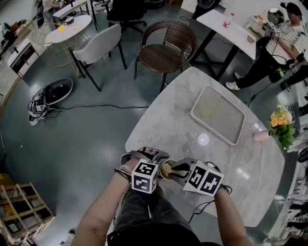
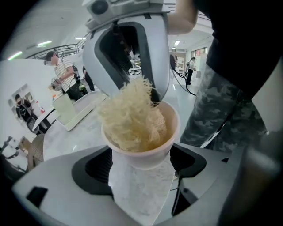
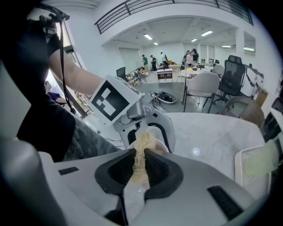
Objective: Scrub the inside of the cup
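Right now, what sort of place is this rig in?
Probably an open-plan office or lab workspace, not a kitchen: a marble-look table with loose chairs around it, a cable across the grey floor, and, in the right gripper view, a mezzanine railing above people in the background.

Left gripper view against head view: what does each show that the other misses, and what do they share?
Only the left gripper view shows the left gripper with its jaws shut on the white cup and the loofah scrubber filling its mouth. Only the head view shows the wicker chair, the flowers and both marker cubes. Both show the right gripper holding the scrubber in the cup, and the tray.
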`<state>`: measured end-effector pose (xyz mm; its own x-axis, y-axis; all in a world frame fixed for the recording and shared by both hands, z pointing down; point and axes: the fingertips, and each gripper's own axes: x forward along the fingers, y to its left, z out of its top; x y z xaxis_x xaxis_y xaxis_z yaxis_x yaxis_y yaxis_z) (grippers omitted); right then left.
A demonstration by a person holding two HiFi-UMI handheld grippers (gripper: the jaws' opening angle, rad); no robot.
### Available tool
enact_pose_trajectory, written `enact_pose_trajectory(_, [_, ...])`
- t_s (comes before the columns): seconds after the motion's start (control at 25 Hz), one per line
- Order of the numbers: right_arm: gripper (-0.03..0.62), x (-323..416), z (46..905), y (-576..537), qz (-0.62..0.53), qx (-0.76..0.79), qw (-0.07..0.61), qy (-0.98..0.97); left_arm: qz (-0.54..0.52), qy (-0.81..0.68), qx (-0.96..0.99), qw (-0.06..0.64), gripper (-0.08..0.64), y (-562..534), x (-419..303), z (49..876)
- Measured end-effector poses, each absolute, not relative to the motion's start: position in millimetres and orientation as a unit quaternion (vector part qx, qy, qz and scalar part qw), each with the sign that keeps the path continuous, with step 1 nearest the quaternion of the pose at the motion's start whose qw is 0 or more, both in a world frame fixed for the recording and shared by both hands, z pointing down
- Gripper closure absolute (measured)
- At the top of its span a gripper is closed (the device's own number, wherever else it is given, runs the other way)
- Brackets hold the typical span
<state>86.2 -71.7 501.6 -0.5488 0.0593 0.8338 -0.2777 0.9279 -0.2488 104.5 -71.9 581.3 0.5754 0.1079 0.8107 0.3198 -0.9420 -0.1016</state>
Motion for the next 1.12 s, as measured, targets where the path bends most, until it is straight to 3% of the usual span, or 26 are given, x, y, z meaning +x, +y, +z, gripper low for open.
enact_pose_trajectory(0.36, [0.532,91,523,-75,-0.01,0.004,0.573,-0.82,-0.394,0.142,-0.908,-0.015,0.158,-76,86,579])
enact_pose_trajectory(0.56, [0.532,94,538,-75,-0.052,-0.027,0.61,-0.79,-0.376,0.251,-0.889,-0.068,0.158,-70,94,576])
enact_pose_trajectory(0.88, [0.532,85,542,-64,0.041,-0.058,0.607,-0.791,-0.403,0.281,-0.871,-0.033,0.158,-75,111,572])
enact_pose_trajectory(1.12, [0.532,85,530,-61,0.111,-0.045,0.567,-0.815,-0.414,0.193,-0.889,-0.01,0.158,-73,110,575])
